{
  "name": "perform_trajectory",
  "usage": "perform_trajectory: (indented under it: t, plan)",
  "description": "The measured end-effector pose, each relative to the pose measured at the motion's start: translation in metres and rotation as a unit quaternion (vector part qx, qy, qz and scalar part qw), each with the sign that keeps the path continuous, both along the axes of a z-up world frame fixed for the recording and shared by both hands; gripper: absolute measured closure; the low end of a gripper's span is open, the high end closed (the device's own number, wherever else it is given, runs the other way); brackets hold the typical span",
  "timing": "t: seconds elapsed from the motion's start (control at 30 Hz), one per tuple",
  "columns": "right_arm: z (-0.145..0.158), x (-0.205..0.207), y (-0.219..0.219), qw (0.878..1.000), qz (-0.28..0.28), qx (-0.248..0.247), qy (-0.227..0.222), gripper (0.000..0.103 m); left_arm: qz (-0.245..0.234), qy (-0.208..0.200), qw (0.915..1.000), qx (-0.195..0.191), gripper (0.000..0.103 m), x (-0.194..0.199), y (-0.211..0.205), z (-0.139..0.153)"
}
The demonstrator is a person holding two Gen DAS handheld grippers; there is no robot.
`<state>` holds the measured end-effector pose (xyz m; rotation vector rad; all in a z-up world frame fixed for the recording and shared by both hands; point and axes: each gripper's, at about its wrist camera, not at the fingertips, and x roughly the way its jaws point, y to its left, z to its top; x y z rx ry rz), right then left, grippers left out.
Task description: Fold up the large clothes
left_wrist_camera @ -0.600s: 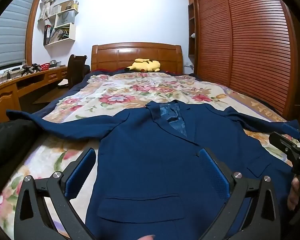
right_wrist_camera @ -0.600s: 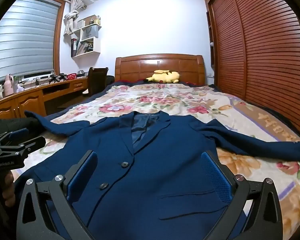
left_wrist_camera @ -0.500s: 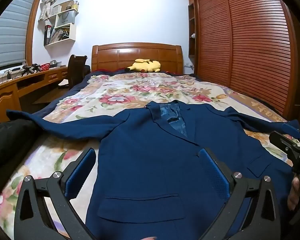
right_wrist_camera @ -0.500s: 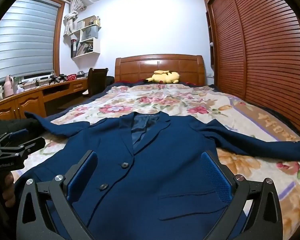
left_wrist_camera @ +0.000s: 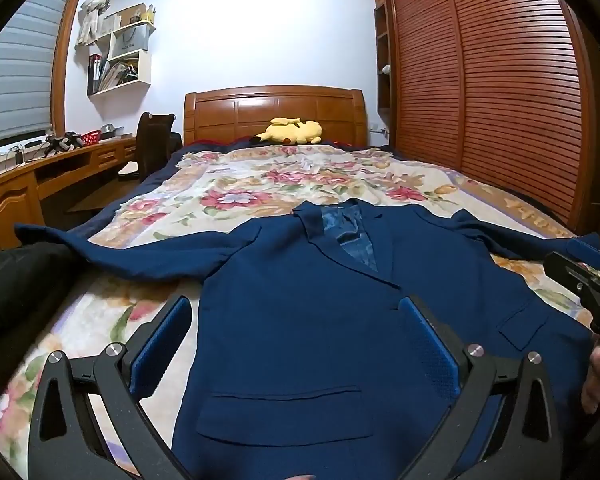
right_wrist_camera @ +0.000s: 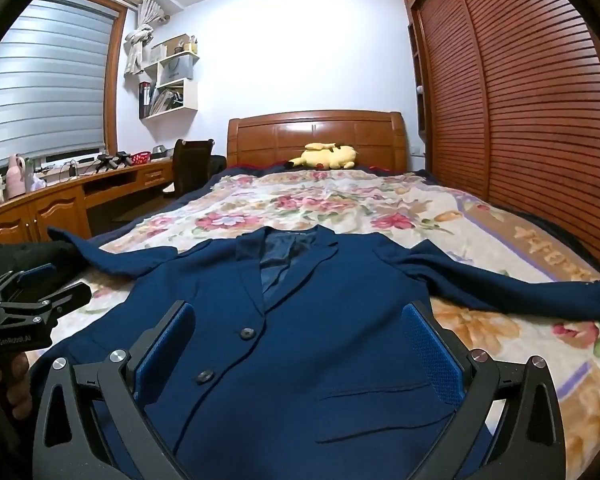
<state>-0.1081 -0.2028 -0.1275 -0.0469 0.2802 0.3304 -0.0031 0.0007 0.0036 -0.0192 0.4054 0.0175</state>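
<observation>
Navy blue suit jacket [left_wrist_camera: 300,320] lies flat, front up, sleeves spread, on floral bedspread [left_wrist_camera: 260,184]. Left gripper [left_wrist_camera: 296,344] and right gripper [right_wrist_camera: 296,344] hover at near hem, jaws spread wide, pinching nothing.

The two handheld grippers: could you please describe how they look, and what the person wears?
Both the left gripper and right gripper have black angular frames, silver rivets and textured blue pads. White "GenRobot.AI" lettering marks the left one's side. A dark sleeve shows behind it.

A navy jacket [left_wrist_camera: 300,320] (shiny blue lining) lies on a cream bedspread [left_wrist_camera: 260,184] with red flowers; a yellow plush toy [left_wrist_camera: 292,132].
</observation>
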Motion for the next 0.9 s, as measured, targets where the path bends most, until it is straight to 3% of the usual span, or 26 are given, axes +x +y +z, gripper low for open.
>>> perform_trajectory:
  t: [0.9]
  plan:
    - [-0.0001,-0.0016,-0.0042,1.000,0.000,0.002,-0.001,0.000,0.006,-0.005,1.0000,0.003,0.000,0.0004,-0.0004,-0.0049]
